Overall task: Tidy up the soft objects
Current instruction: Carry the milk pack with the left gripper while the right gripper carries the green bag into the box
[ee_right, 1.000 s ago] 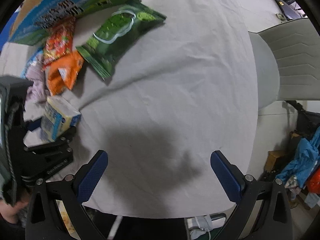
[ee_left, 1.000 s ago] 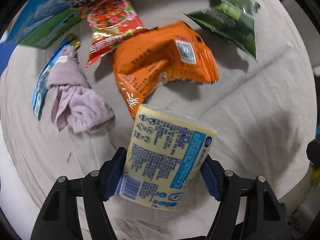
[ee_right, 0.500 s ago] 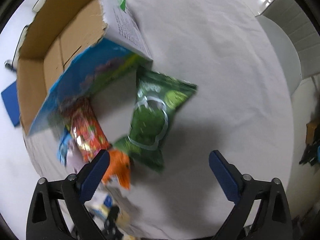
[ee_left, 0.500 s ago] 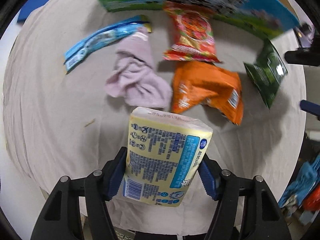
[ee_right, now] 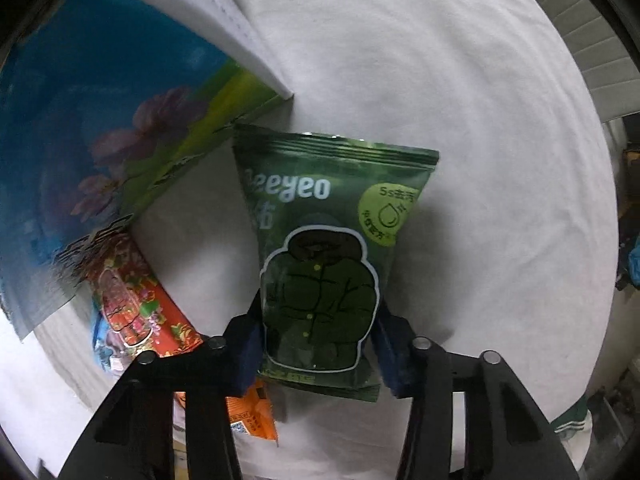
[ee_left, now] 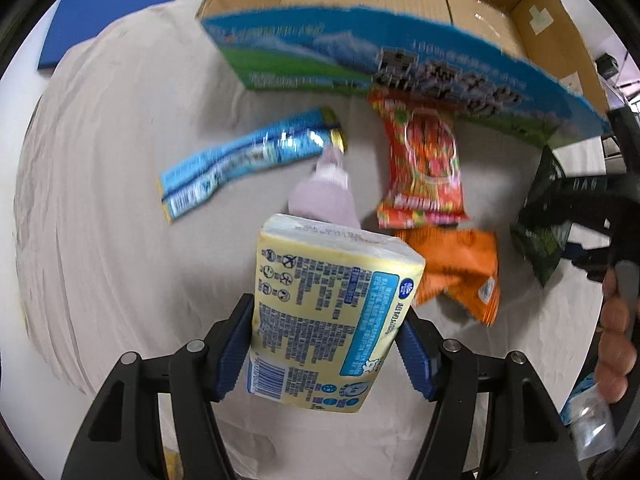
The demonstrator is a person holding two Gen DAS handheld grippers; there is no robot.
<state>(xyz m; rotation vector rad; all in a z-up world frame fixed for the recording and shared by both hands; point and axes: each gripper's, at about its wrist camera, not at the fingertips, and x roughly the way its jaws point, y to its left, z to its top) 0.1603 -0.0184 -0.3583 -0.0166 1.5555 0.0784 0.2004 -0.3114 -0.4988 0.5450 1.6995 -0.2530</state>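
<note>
The left gripper [ee_left: 326, 354] has its blue pads pressed against both sides of a pale yellow soft pack with blue print, barcode and small icons [ee_left: 324, 316], held above the cloth-covered table [ee_left: 104, 240]. The pack's small text is too blurred to read. It hides the lower part of a crumpled pale pink cloth [ee_left: 326, 194] lying just beyond it. Near the cloth lie a long blue foil sachet [ee_left: 244, 160], a red snack bag with a round picture [ee_left: 424, 168] and, beside that, a creased orange snack bag [ee_left: 460, 268]. Behind them stands an open brown cardboard box with a blue and green printed front flap [ee_left: 400, 60]; the flap's dark lettering is smeared. At the far right edge, fingers of the right hand [ee_left: 614, 344] show on a dark handle, cut off by the frame.

The right gripper [ee_right: 318, 354] clamps the lower sides of a dark green foil pouch picturing a puffer jacket [ee_right: 328, 256], whose bottom edge hangs past the pads. Its label reads "eeyeo", the first letter unclear, and a light green badge shows "5s". The red bag and an orange corner lie lower left, partly hidden behind the gripper arm.
</note>
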